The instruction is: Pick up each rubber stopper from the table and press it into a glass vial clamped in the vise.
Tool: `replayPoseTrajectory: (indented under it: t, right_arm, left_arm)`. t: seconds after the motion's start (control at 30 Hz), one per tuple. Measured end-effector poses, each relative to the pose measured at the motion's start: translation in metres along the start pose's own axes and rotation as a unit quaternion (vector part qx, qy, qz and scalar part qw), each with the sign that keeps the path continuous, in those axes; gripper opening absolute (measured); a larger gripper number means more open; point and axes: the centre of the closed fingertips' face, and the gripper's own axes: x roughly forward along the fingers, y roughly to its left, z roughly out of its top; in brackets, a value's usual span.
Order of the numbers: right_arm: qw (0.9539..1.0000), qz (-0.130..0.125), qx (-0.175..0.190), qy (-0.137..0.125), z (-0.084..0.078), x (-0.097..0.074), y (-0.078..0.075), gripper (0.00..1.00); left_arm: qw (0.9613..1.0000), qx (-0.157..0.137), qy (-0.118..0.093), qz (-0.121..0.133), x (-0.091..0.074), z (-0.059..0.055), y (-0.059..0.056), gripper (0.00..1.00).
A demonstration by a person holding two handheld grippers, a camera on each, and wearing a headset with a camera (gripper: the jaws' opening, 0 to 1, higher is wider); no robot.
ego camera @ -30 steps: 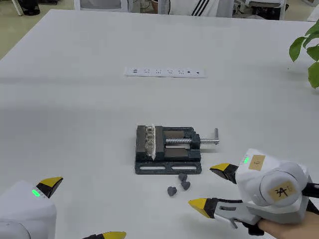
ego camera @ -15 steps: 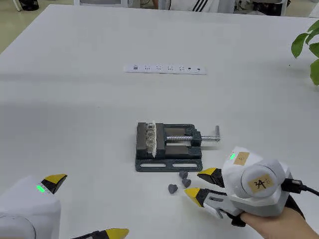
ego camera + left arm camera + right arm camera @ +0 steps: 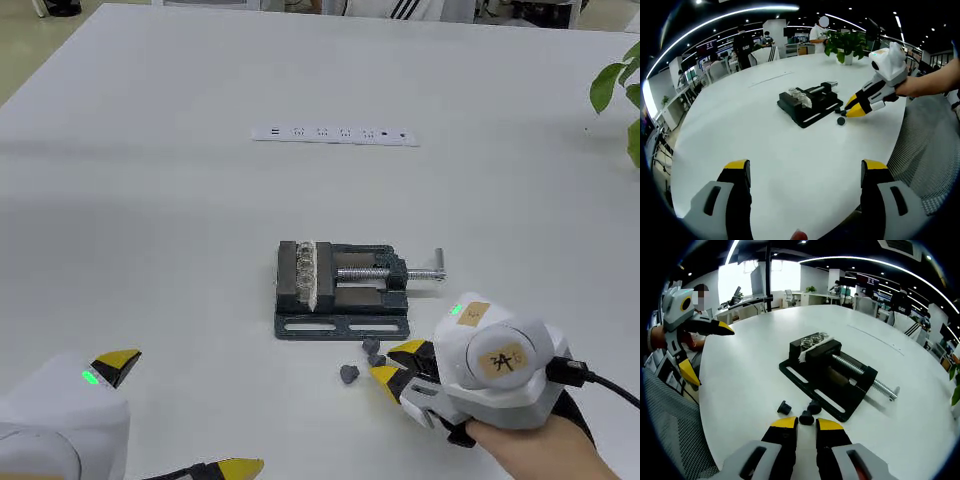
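Note:
A dark vise [image 3: 343, 292] [image 3: 832, 371] [image 3: 807, 102] stands mid-table, clamping clear glass vials [image 3: 305, 270] [image 3: 811, 340] in a row. Three grey rubber stoppers lie just in front of it: one stopper [image 3: 348, 374] [image 3: 784, 407] apart to the side, another stopper [image 3: 372, 345] [image 3: 814, 406] beside the vise base, and a third stopper [image 3: 377, 360] [image 3: 805, 417] right at my right gripper's tips. My right gripper [image 3: 396, 362] [image 3: 807, 424] [image 3: 852, 109] is low over the table, its jaws narrowed but still open. My left gripper [image 3: 176, 415] [image 3: 805, 167] [image 3: 707, 352] hangs wide open and holds nothing at the near left.
A white power strip [image 3: 335, 133] lies across the far table. Green plant leaves [image 3: 622, 95] reach in at the right edge. Bare white tabletop [image 3: 150, 240] spreads left of the vise. The vise screw handle [image 3: 438, 268] sticks out to the right.
My right gripper has moved left towards the stoppers and its jaws have narrowed from wide apart to a small gap around one stopper. The left gripper has stayed put.

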Motion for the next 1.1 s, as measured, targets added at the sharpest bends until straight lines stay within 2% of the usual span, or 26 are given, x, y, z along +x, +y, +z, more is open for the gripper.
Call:
replayPoseTrajectory:
  t: [0.6, 0.7, 0.87, 0.97, 1.0, 1.1]
  right_arm:
    - [0.9999, 0.002, -0.014, 0.007, -0.002, -0.001, -0.002, 0.08]
    - [0.9998, 0.008, -0.018, 0.009, -0.001, -0.006, -0.002, 0.08]
    - [0.9981, 0.029, -0.053, 0.011, 0.008, -0.021, -0.001, 0.08]
    - [0.9936, 0.040, -0.103, 0.021, 0.013, -0.031, -0.003, 0.08]
    - [0.9900, 0.040, -0.132, 0.031, 0.014, -0.035, -0.005, 0.08]
    - [0.9814, 0.060, -0.178, 0.042, 0.018, -0.047, -0.002, 0.08]
  left_arm:
    - [1.0000, 0.000, 0.000, -0.003, 0.001, -0.002, -0.003, 0.89]
    - [1.0000, 0.004, -0.002, -0.005, 0.001, -0.002, -0.005, 0.89]
    - [0.9998, 0.016, -0.003, -0.013, 0.002, -0.001, -0.010, 0.88]
    - [0.9992, 0.031, -0.003, -0.025, 0.004, -0.001, -0.013, 0.87]
    - [0.9991, 0.032, -0.006, -0.028, 0.005, 0.001, -0.014, 0.87]
    - [0.9986, 0.040, -0.009, -0.032, 0.009, 0.006, -0.015, 0.85]
